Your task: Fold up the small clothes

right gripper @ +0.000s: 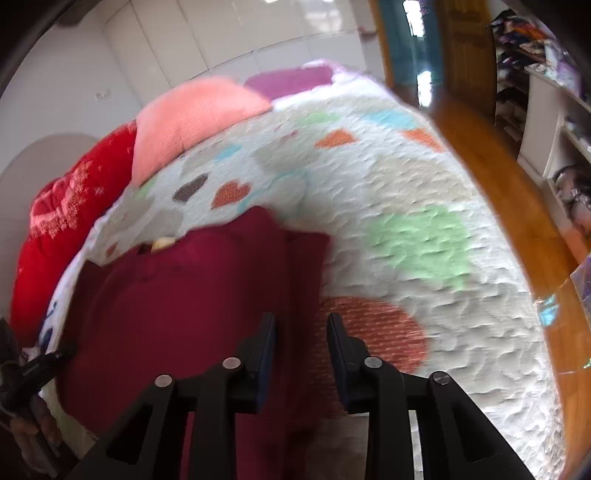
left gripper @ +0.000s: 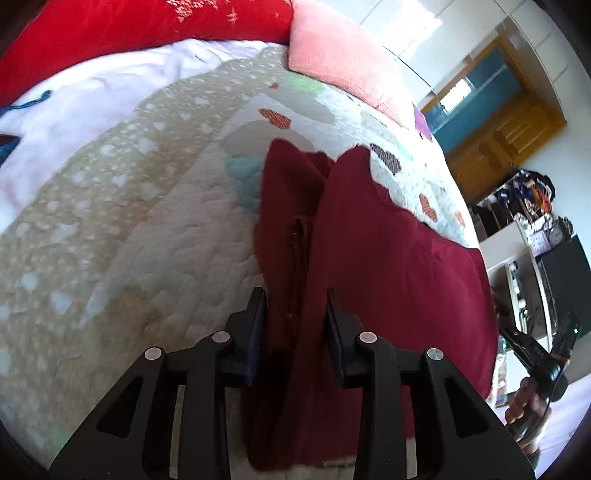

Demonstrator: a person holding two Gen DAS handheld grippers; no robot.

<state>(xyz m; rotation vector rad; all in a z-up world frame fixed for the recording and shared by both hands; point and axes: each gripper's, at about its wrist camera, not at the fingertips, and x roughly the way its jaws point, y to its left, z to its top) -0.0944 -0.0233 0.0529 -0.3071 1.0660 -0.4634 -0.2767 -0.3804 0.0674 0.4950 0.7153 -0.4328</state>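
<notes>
Both my jaws are pinching the dark red garment (left gripper: 388, 258), one corner each: left gripper (left gripper: 295, 306) has a bunched edge w/ a seam running between the pads, right gripper (right gripper: 301, 332) has the opposite corner. The cloth runs forward from both jaws and lies across the near part of the bed (right gripper: 406, 206), long axis roughly side to side btw my two hands, so neither hand is nearer. I'd say the fold goes forward, away from me. Quilt w/ hearts underneath, pink pillow (left gripper: 332, 55) and red blanket (left gripper: 110, 33) at the far end, wood floor (right gripper: 498, 177) and shelves (right gripper: 546, 92) to the right.
</notes>
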